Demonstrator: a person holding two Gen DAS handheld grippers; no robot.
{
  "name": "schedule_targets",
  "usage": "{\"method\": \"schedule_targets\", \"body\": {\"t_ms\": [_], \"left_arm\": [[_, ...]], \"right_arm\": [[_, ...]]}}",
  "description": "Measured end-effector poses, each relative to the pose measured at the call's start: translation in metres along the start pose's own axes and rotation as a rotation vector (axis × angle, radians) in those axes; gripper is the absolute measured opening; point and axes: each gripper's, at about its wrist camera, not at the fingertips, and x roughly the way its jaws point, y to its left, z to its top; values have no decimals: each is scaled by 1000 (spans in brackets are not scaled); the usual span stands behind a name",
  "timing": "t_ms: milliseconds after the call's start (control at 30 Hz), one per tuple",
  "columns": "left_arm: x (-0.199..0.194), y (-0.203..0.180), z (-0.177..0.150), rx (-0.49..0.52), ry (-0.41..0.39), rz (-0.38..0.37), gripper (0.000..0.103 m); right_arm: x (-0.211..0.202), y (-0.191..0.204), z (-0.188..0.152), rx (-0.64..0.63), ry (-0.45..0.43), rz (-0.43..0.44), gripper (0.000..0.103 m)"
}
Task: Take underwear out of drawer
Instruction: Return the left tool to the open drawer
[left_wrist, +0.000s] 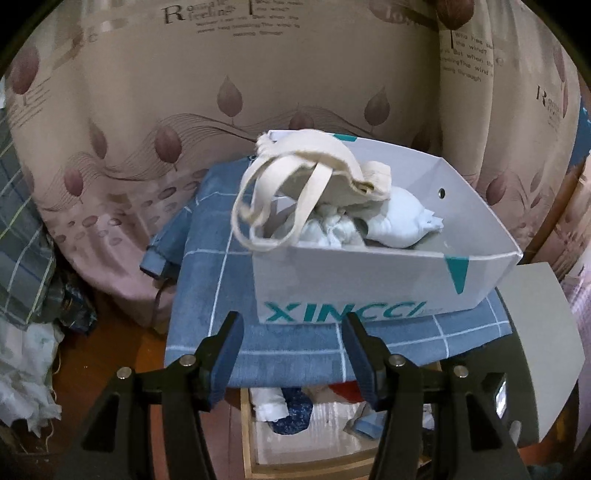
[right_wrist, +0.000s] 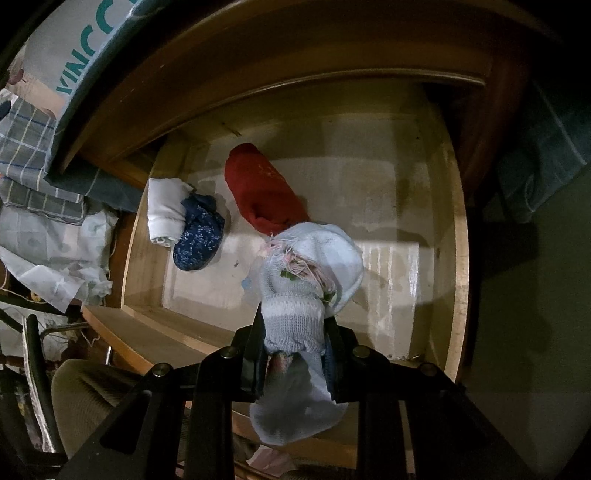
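In the left wrist view the left gripper (left_wrist: 293, 332) is apart and empty above the drawer (left_wrist: 246, 424), while in the right wrist view the right gripper (right_wrist: 295, 328) is clamped on a pale knitted garment (right_wrist: 306, 280), long axis along the fingers, over the drawer.

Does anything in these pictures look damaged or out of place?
Yes. The pale blue knitted garment clamped in the right gripper looks frayed: loose pink and white threads hang from a torn spot near its top. Also, the cream canvas tote bag droops over the rim of the white paper box.
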Motion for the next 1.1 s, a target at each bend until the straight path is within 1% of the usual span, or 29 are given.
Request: {"method": "schedule_targets", "body": {"t_ms": [133,200,267,367,433,567,667,733,767,833,933,1000,1100], "left_arm": [[3,1,-30,7,-8,60,57],[8,4,-49,-19,-3,80,57],[18,7,-69,-44,13,86,57],[37,9,-99,-71,69,94,57],[48,6,-115,-62,97,109,57],[63,0,-138,-43,120,127,57],[70,-3,-152,-31,132,128,57],[73,-1,-154,-47,154,116,57],[71,2,-153,-62,143,107,57],[67,7,-155,-101,118,113,57],[67,15,-159,-154,121,87,57],[67,21,-159,-186,120,85,57],[63,30,-159,-251,99,89,57]], "right_arm": [[0,0,0,-2,-1,0,23],[-1,0,0,0,-1,0,23],[-1,0,0,-4,-1,-4,23],[-1,1,0,-1,-2,-5,24],[-2,2,0,-2,-2,-7,24],[-2,4,0,2,4,-9,24],[-3,4,1,13,0,-10,24],[-4,5,-1,10,-8,-25,24],[-4,6,-1,5,-9,-27,24],[-5,7,-1,5,-14,-42,24],[-6,8,-1,1,-19,-42,24],[-7,8,-1,-2,-25,-41,24],[-6,9,0,-6,-21,-63,24]]}}
